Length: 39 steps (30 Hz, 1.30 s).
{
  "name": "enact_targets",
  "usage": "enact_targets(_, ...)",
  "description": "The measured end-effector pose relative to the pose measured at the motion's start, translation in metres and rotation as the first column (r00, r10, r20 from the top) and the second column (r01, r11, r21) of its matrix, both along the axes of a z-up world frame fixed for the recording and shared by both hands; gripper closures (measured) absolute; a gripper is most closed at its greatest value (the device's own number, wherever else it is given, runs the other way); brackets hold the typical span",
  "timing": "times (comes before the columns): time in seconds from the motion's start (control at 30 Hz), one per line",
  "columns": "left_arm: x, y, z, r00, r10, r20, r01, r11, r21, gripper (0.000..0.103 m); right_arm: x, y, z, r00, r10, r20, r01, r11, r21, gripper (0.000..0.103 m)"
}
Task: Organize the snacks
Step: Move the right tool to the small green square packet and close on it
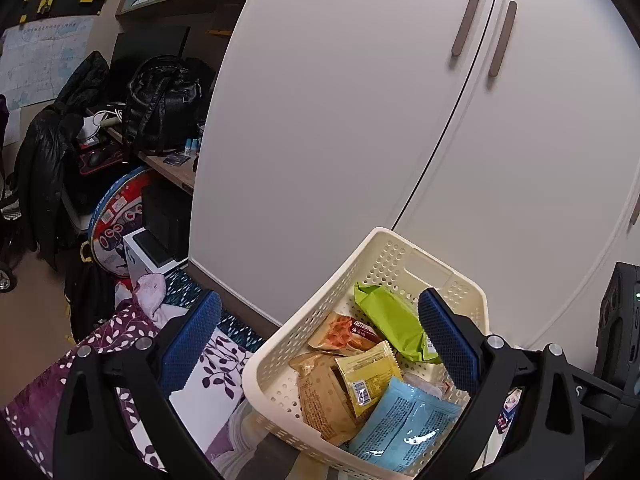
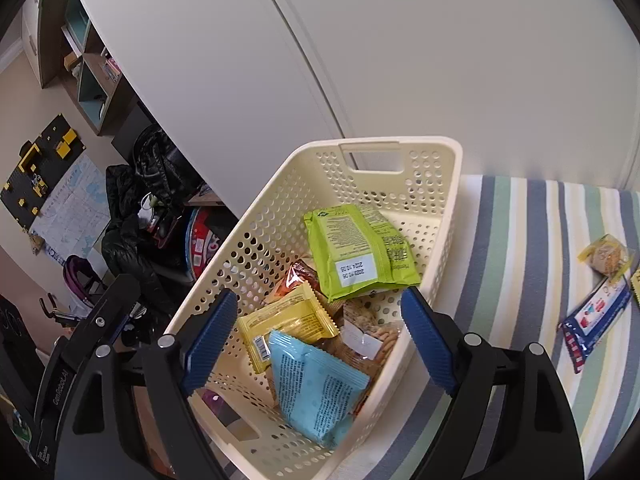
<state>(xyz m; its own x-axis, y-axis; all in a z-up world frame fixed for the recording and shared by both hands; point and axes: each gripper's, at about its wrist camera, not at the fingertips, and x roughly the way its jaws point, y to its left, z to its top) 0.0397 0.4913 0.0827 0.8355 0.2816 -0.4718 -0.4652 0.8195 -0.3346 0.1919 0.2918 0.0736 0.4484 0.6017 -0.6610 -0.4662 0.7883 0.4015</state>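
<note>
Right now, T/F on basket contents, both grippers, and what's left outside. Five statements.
1. The cream basket already holds several snack packets. True.
2. The green packet lies on the striped cloth. False: it lies inside the basket, at the end nearest the handle cutout.
3. The right gripper is shut on the light blue packet. False: its jaws stand wide apart, holding nothing.
4. The blue and white packet and a small yellow snack lie outside the basket on the striped cloth. True.
5. The left gripper is open. True.
</note>
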Motion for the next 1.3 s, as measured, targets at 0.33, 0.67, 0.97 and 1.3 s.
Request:
enact_targets(0.33, 0.003, -0.014, 0.002, 1.000, -0.026, -0.008, 0.026, 0.999, 0.039, 0.003, 0.002, -0.047, 0.003, 0.997, -0.072, 0.039, 0.073, 0.997, -0.024, 0.018)
enact_targets(0.67, 0.013, -0.039, 0.001, 0.995, -0.095, -0.037, 0.098, 0.992, 0.084, 0.003, 0.013, -0.134, -0.018, 0.976, -0.215, 0.021, 0.216, 0.970, -0.108, 0.013)
enact_targets(0.97, 0.024, -0.070, -0.002, 0.983, -0.155, -0.095, 0.169, 0.971, 0.168, 0.003, 0.018, -0.241, -0.053, 0.929, -0.369, -0.001, 0.360, 0.906, -0.224, 0.010)
enact_targets(1.3, 0.032, -0.118, -0.002, 0.959, -0.241, -0.148, 0.274, 0.918, 0.286, 0.003, 0.045, -0.336, -0.074, 0.864, -0.503, -0.003, 0.476, 0.819, -0.320, 0.010)
